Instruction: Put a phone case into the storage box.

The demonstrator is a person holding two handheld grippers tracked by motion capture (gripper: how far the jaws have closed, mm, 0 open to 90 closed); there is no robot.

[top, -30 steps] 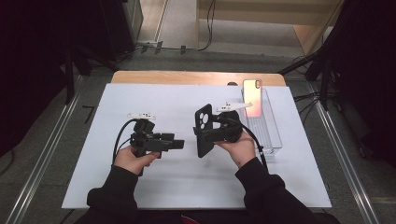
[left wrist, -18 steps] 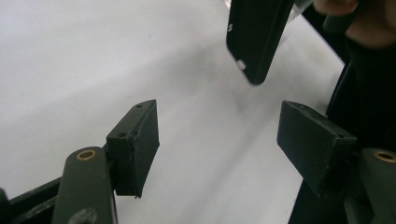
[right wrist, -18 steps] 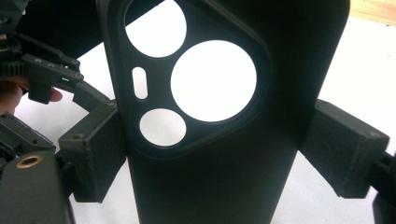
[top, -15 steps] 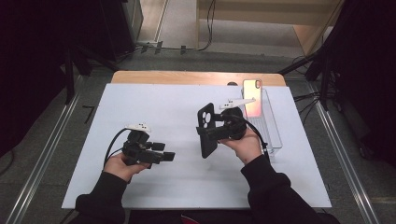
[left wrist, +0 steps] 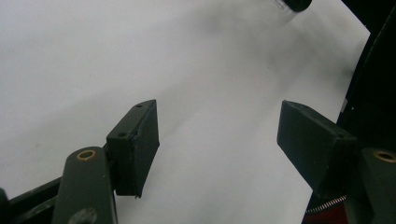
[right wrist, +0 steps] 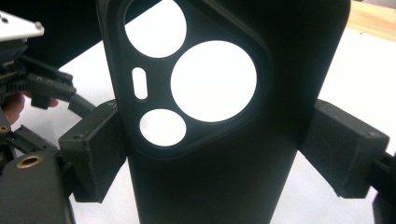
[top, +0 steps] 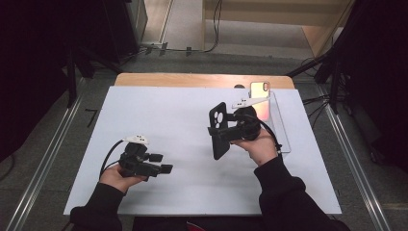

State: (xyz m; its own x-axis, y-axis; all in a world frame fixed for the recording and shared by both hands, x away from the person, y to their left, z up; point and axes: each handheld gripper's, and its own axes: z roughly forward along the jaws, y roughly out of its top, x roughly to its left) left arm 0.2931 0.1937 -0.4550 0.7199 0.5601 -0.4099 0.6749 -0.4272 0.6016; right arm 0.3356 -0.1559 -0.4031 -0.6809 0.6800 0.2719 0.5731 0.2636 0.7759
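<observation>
Currently, lower left of frame: left gripper (top: 163,162) sat released, nothing between jaws. Centre right: right gripper (top: 217,134) clamped the black phone case (top: 219,130), raised off the white mat (top: 159,115). Upper right, phone (top: 260,89) stood in clear stand (top: 281,125); fitting not started, I'd judge.

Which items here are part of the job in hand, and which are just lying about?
In the job:
- black phone case, clamped in the right gripper
- left gripper, open with nothing between its jaws

Lying about:
- phone leaning upright in the clear stand
- white table mat
</observation>
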